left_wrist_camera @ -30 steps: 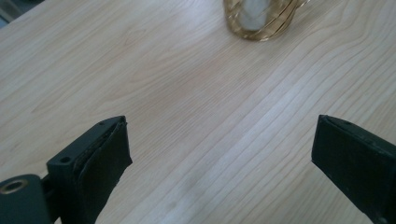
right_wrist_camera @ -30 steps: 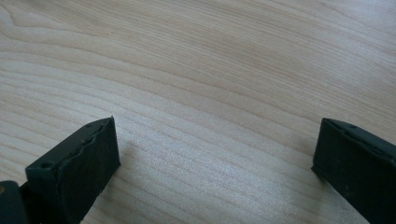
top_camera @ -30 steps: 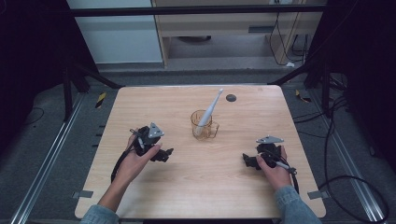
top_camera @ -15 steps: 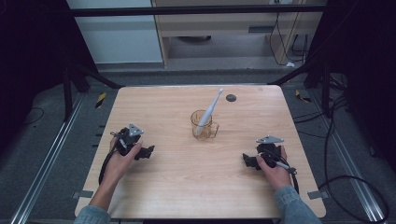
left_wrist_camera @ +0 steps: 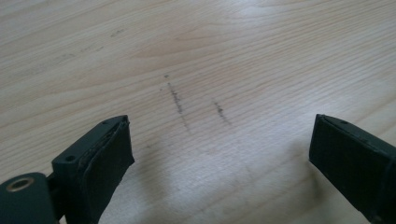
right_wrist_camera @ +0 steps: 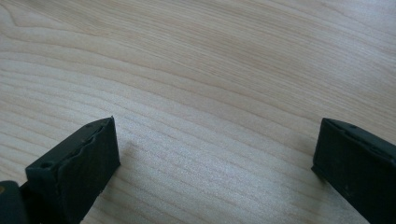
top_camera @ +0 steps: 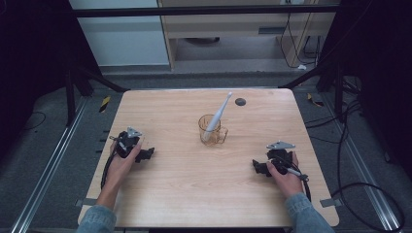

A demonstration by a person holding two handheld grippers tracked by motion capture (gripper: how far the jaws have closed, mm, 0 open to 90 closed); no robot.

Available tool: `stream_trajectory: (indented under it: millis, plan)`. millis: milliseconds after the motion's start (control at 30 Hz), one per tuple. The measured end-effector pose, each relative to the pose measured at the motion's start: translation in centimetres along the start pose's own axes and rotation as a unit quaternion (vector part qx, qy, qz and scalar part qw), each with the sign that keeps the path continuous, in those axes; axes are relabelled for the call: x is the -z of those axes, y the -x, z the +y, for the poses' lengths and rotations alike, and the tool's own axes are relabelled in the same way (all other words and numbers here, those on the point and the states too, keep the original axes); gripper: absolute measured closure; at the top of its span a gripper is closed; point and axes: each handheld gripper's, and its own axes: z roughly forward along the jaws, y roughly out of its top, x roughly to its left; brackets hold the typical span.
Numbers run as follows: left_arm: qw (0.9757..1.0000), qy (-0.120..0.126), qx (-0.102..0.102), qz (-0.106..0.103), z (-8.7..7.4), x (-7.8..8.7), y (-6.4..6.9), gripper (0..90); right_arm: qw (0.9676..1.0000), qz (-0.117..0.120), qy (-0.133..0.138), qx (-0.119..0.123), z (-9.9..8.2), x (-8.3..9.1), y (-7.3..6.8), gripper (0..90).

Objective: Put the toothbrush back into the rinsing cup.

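i rest both hands low on the tabletop (top_camera: 194, 184), left hand-held gripper (top_camera: 145, 154) and right hand-held gripper (top_camera: 258, 167) both released, empty. the toothbrush (top_camera: 217, 118) leans in the amber cup (top_camera: 212, 129) mid-table; i'd approach its handle slowly.

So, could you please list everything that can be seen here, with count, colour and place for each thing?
table: one, light wood, centre of the high view.
cup: one, clear amber with a handle, near the table's middle.
toothbrush: one, white, standing tilted in the cup, top leaning to the right and away.
round hole: one, dark, in the tabletop near the far edge.
pencil-like marks: a few, dark, on the wood ahead of the left gripper's jaws.
cables: several, black, on the floor at the right.
left gripper: one, black, left side of the table, jaws wide apart, holding nothing.
right gripper: one, black, right side, jaws wide apart, holding nothing.
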Motion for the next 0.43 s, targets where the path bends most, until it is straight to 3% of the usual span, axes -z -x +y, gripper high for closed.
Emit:
stream_trajectory:
  millis: [167, 433]
  plan:
    - [0.9987, 0.023, 0.035, -0.028, -0.56, -0.94, -0.92, 2.0, 1.0, 0.0, 0.0, 0.0, 0.0, 0.0, 0.0, 0.5]
    - [0.9988, 0.018, 0.033, -0.031, -0.46, -1.05, -0.97, 0.0, 1.0, 0.0, 0.0, 0.001, 0.0, 0.0, 0.0, 0.6]
